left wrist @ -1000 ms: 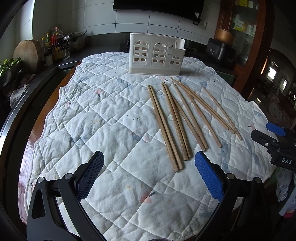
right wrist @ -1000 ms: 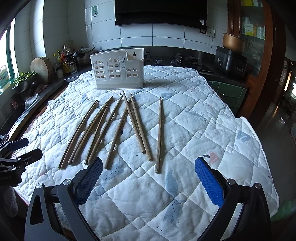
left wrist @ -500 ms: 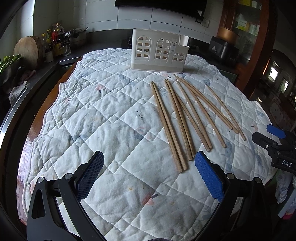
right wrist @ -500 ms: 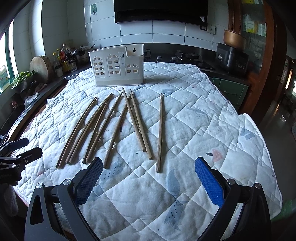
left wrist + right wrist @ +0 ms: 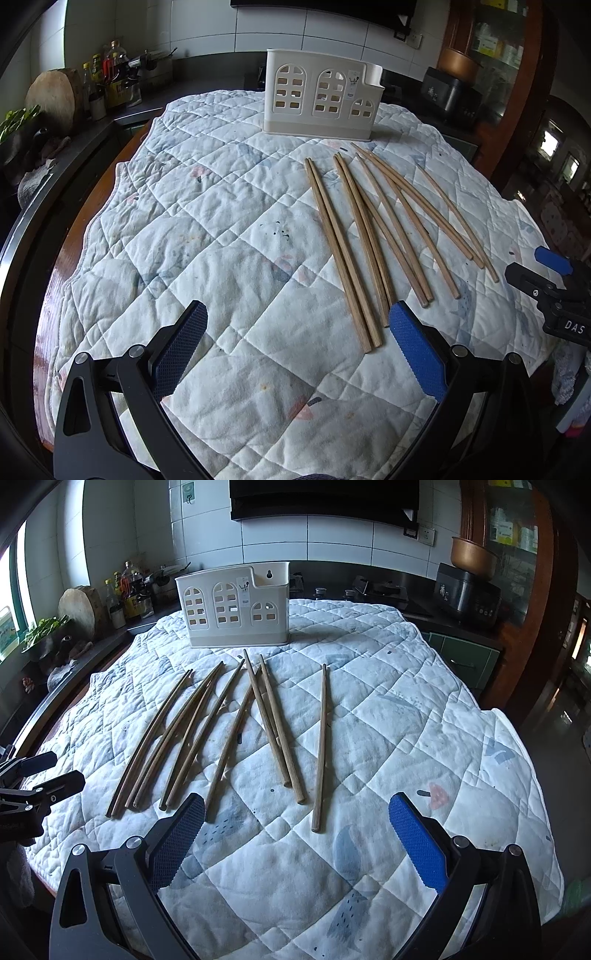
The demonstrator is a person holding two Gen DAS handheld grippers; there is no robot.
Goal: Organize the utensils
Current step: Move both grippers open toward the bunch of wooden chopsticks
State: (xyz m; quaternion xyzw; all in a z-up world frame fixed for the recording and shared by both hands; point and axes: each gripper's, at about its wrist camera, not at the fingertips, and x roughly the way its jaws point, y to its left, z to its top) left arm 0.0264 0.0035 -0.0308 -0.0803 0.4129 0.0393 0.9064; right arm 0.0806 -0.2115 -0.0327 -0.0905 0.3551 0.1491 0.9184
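Seeing both my grippers spread wide and empty; left gripper (image 5: 297, 332) hovers near the leftmost chopsticks (image 5: 341, 254); right gripper (image 5: 295, 823) near the lone chopstick (image 5: 320, 746); white holder (image 5: 234, 611) stands upright behind them on the quilted counter (image 5: 406, 709).

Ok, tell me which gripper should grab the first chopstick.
Probably the right gripper: it is open, and the lone chopstick lies apart from the others, its near end between the fingers. The left gripper, also open, faces mostly bare quilt.
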